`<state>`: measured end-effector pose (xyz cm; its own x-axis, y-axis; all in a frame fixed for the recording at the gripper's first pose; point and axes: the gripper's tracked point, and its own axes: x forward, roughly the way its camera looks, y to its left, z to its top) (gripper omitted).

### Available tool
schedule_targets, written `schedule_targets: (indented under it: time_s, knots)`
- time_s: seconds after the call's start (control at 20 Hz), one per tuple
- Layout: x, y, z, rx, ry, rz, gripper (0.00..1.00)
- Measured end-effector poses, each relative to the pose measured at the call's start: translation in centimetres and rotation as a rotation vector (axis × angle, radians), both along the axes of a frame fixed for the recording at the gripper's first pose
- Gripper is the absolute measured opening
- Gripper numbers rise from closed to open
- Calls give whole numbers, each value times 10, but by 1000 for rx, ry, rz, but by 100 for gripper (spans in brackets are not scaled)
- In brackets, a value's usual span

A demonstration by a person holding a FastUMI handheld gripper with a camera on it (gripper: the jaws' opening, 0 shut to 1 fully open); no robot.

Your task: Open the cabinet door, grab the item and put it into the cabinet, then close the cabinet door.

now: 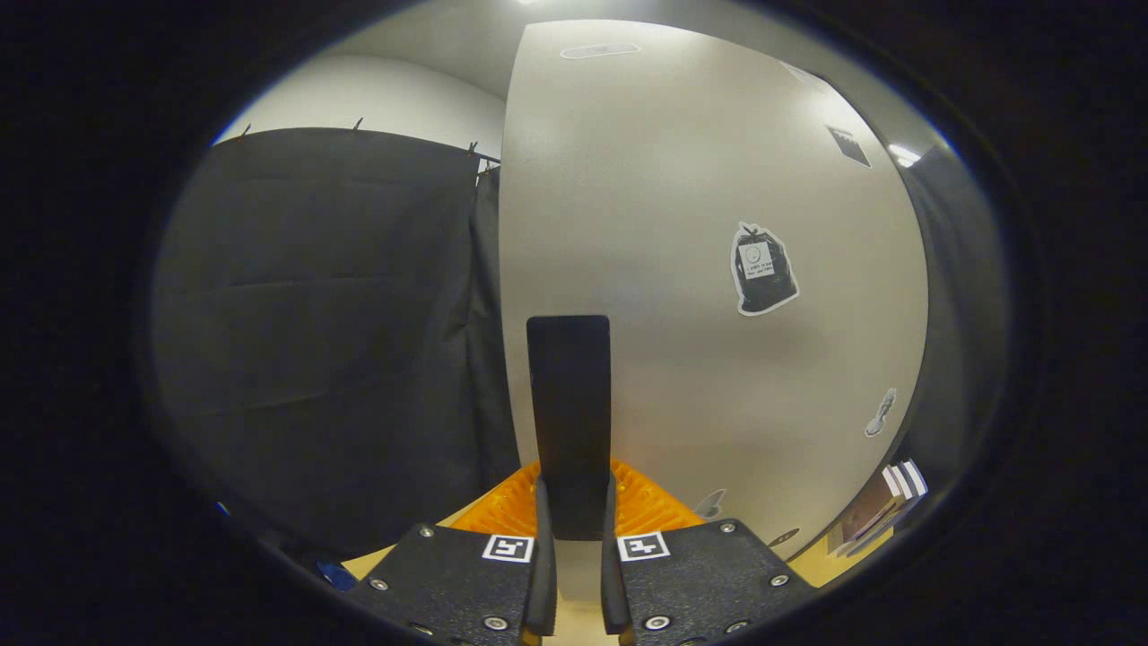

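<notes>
Item (569,422) first: it's a flat, dark, upright slab with rounded top corners, and it sits right between the two fingers of the hand-held gripper (574,538), sticking up well past their tips. Both fingers look pressed against its lower sides, one on each side, so the hand-held gripper is clamped on it with barely any gap besides the slab itself. Each finger body carries a small square black-and-white marker near its tip. Just behind the item's base there's an orange ribbed thing (646,507), showing on either side of the slab; can't tell exactly what it is. Beyond that stands the cabinet (646,251), a big pale grey panel that rises up directly ahead of the fingers and curves off to the right with the lens. Can't really tell from here whether that panel is the door or a side, or whether it's open. It's got a few stickers on it: a dark bag-shaped one (763,269) to the right of the item, a small slim one (881,413) lower down, and a couple more near the bottom edge. Stack of books (883,504) rests on the tan surface (861,561) at the cabinet's lower right corner. Left of the cabinet hangs a dark curtain (332,341), with pale wall above it.
</notes>
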<state>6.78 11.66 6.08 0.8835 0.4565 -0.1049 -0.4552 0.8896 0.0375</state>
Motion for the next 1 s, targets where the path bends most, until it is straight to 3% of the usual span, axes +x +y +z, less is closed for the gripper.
schedule_targets:
  time_s: [1.0]
  knots:
    - [-13,-16,-8,6,5,278,20]
